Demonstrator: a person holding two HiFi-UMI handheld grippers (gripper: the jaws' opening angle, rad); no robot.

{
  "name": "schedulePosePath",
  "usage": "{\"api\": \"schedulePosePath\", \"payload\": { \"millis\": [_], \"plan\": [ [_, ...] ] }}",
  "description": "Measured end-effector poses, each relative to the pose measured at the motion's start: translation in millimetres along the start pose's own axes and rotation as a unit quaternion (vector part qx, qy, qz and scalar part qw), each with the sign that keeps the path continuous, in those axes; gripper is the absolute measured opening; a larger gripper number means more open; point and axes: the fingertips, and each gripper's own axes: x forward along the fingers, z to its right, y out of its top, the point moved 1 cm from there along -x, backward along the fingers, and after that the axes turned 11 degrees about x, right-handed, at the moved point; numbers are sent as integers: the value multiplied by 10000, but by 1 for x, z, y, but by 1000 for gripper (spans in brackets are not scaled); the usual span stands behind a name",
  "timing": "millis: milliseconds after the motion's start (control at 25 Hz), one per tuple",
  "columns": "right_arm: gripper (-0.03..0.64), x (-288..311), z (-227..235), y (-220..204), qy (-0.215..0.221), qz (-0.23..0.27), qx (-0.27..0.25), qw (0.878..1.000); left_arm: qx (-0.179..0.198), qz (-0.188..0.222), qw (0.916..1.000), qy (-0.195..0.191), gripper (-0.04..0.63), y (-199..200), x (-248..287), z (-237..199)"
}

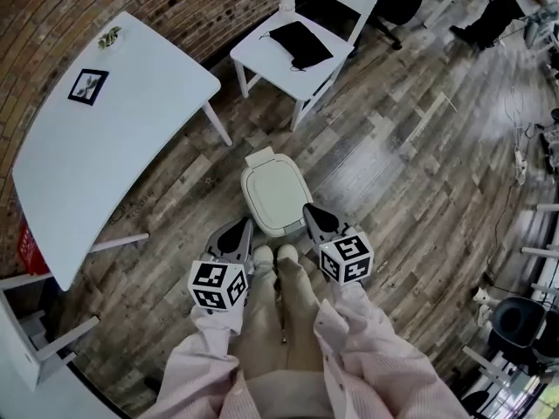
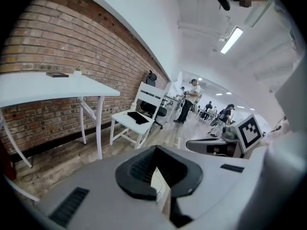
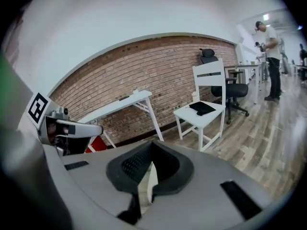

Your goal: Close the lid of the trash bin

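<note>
The cream trash bin (image 1: 275, 196) stands on the wood floor just ahead of the person's feet, and its lid (image 1: 273, 190) lies flat down on it. My left gripper (image 1: 239, 229) hangs beside the bin's near left corner, lifted clear of it, jaws together with nothing between them. My right gripper (image 1: 314, 213) is at the bin's near right corner, also raised and shut on nothing. The left gripper view shows its own closed jaws (image 2: 156, 169) and the right gripper's marker cube (image 2: 249, 131). In the right gripper view its closed jaws (image 3: 147, 170) fill the bottom. Neither gripper view shows the bin.
A white table (image 1: 105, 138) stands left along the brick wall (image 1: 210, 11). A white chair (image 1: 301, 46) with a black pouch (image 1: 300, 44) on its seat stands behind the bin. The person's shoes (image 1: 274, 254) touch the bin's near side. People (image 2: 189, 99) stand far off.
</note>
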Motion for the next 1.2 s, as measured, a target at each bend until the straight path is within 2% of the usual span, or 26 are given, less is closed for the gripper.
{"api": "schedulePosePath", "payload": {
  "millis": [240,760,1200],
  "plan": [
    [4,-28,-18,42,97,405,-93,9991,384,355,9986,106,-8,47,-24,0],
    [3,-65,-48,117,372,1187,-145,9921,597,1238,9890,539,-8,130,-70,-12],
    [3,-99,-64,177,569,1814,-579,9801,821,1831,9762,820,-8,181,-104,-19]
  ]
}}
